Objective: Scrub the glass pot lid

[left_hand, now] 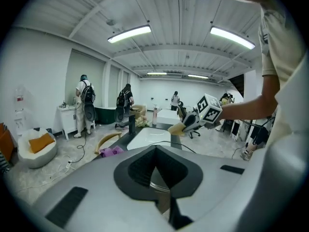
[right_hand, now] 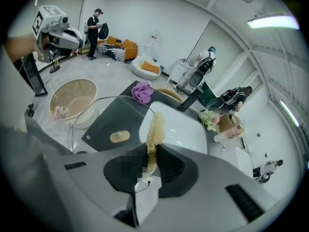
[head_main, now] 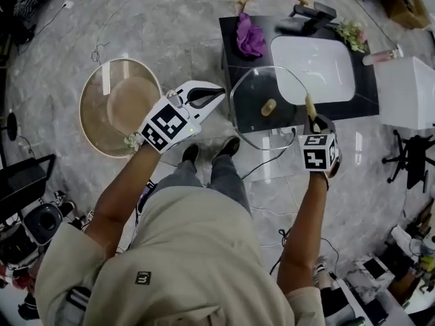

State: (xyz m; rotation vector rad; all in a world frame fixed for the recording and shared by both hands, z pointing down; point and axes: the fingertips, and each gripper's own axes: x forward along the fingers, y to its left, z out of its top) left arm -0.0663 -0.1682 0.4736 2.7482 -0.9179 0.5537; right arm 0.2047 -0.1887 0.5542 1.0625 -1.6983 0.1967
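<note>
No words or numbers can be read. The white cube on the left gripper and the white cube on the right gripper bear only black square marker patterns. The small dark patch on the person's beige shirt shows a pale mark, possibly a logo, too small to read.

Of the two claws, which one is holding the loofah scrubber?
The right claw, closed on the yellowish loofah scrubber; the left claw instead grips the glass pot lid by its rim.

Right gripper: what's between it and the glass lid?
A yellowish scrubber, clamped in the right gripper, reaches the rim of the glass lid; contact unclear. The right gripper view shows it.
</note>
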